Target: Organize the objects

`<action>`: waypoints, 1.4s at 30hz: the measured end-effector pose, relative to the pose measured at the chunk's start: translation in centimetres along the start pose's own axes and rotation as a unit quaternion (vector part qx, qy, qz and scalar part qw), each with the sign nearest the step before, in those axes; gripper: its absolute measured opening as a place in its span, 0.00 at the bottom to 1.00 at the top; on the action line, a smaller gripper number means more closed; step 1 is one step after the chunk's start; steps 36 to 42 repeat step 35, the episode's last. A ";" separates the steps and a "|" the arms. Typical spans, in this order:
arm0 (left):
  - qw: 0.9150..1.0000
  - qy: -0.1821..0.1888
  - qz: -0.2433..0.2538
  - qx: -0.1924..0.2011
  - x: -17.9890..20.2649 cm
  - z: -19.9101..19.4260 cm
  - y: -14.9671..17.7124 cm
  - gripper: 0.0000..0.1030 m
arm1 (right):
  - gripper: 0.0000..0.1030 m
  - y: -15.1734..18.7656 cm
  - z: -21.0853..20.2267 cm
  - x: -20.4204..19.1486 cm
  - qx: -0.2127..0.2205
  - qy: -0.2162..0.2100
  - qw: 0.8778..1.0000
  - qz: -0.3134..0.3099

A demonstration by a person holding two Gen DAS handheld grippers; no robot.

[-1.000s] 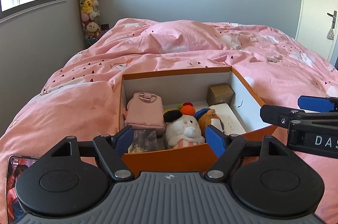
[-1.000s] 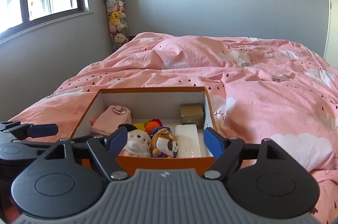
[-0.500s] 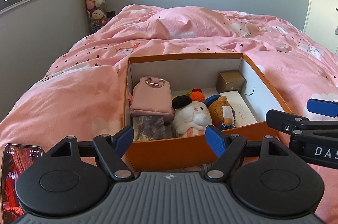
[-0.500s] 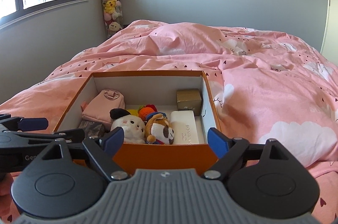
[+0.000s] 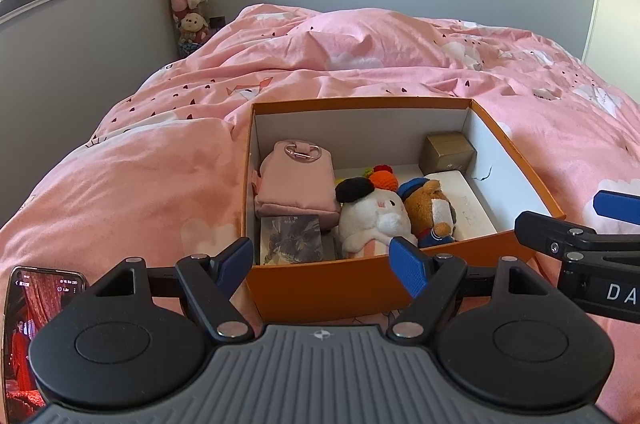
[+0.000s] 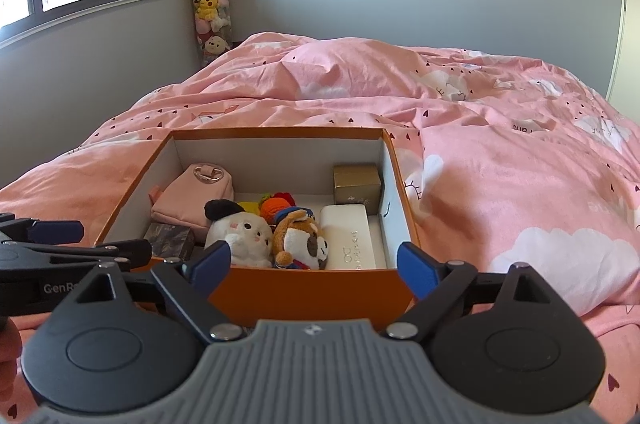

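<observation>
An orange open box (image 5: 360,102) (image 6: 280,133) lies on the pink duvet. It holds a pink pouch (image 5: 296,180), a white plush (image 5: 372,220), a brown bear plush (image 5: 428,208), a white case (image 5: 468,208), a gold cube box (image 5: 448,152) and a dark booklet (image 5: 290,240). My left gripper (image 5: 322,260) hovers open before the box's near wall, empty. My right gripper (image 6: 314,262) stands in front of the same wall. Its jaws are opening and nothing is between them. Each gripper shows at the edge of the other's view.
A phone (image 5: 24,336) with a lit screen lies on the duvet at my near left. A tall tube of plush toys (image 6: 210,4) stands in the far corner by the window. Rumpled pink bedding (image 6: 500,152) spreads right of the box.
Both views now look a little more down into the box, so more of its inside shows. The right gripper's jaws have spread wider. Nothing in the box has moved.
</observation>
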State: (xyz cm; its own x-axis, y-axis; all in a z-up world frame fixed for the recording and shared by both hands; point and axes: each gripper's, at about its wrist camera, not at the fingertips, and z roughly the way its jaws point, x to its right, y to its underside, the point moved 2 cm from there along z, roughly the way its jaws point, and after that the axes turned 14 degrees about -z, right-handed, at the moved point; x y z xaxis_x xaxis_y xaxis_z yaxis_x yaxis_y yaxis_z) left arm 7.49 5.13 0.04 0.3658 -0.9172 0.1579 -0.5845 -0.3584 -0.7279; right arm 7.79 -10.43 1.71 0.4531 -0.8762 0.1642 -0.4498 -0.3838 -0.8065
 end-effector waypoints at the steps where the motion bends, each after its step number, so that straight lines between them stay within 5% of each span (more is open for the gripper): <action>1: 1.000 0.000 0.000 0.000 0.0 0.0 0.0 0.88 | 0.89 0.0 -0.1 0.0 0.001 0.000 1.000 -0.001; 42: 1.000 -0.017 -0.002 -0.011 -0.3 0.2 0.0 0.88 | 0.90 0.2 0.0 -0.4 -0.004 0.002 1.000 -0.005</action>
